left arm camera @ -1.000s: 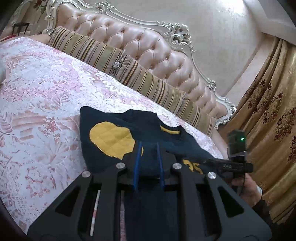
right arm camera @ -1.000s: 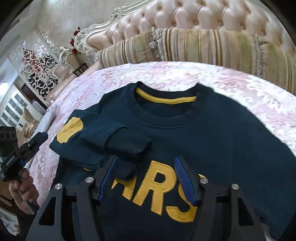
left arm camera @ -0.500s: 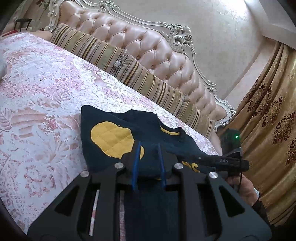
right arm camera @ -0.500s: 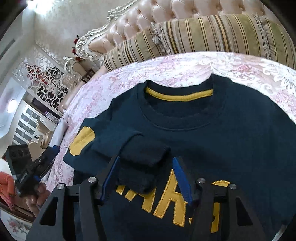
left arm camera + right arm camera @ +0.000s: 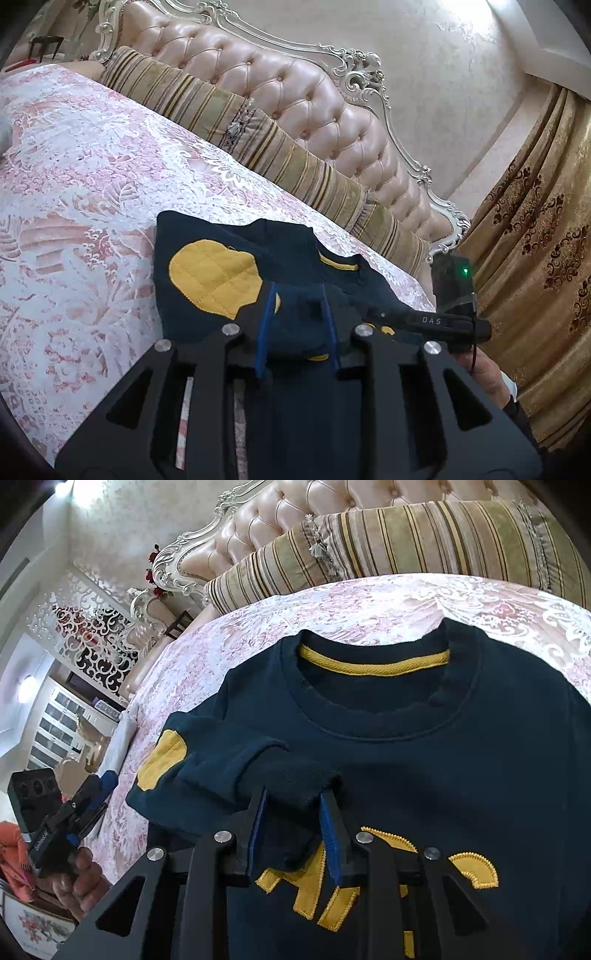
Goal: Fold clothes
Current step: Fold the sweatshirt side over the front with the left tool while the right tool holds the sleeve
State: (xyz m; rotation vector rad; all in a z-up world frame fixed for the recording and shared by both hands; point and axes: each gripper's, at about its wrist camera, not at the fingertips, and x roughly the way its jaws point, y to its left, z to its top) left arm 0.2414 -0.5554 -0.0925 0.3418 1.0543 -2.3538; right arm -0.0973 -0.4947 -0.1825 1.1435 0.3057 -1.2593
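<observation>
Sweater (image 5: 424,746) chest letters show only in rt view; both tools, left (image 5: 297,314) and right (image 5: 293,819), pinch cuff (image 5: 295,779).

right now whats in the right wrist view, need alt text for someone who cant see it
The right gripper is closed on the cuff of a navy sweatshirt sleeve folded across its chest, above yellow letters. The sweatshirt lies on a pink floral bed with striped pillows; the left gripper is at far left.

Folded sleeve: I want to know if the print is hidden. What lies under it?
The sleeve lies across the sweater chest. Yellow letters show below the cuff, between the right gripper fingers; whatever print the sleeve covers cannot be seen.
</observation>
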